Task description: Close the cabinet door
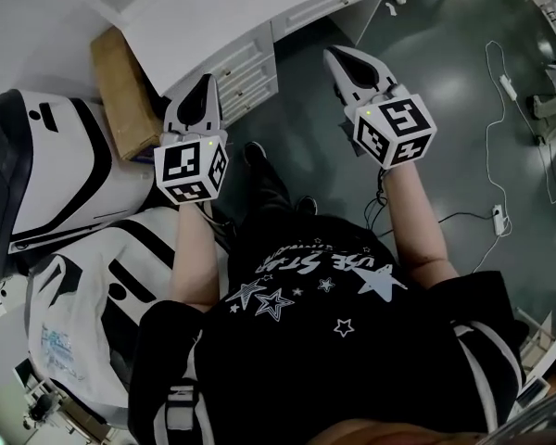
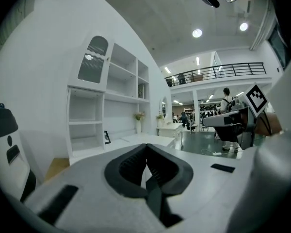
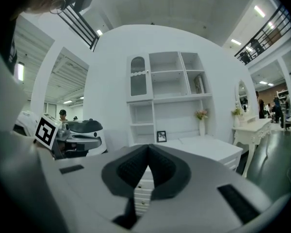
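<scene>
The white cabinet [image 3: 167, 98] is a shelf unit on a low drawer base, some way ahead of both grippers. Its arched glass door [image 3: 137, 76] sits at the upper left; in the left gripper view the door [image 2: 93, 59] seems to stand slightly off the shelf front. My left gripper [image 2: 146, 145] is shut with nothing between its pads. My right gripper [image 3: 148, 147] is shut and empty too. In the head view the left gripper [image 1: 204, 82] and right gripper [image 1: 337, 56] are held out side by side, both pointing at the cabinet's white base [image 1: 250, 26].
Large white-and-black moulded shells [image 1: 56, 174] and a cardboard box [image 1: 120, 91] stand at the left. White drawers [image 1: 246, 68] face me. Cables [image 1: 500, 137] lie on the grey floor at the right. A white dressing table with a mirror [image 3: 250, 125] stands right of the cabinet.
</scene>
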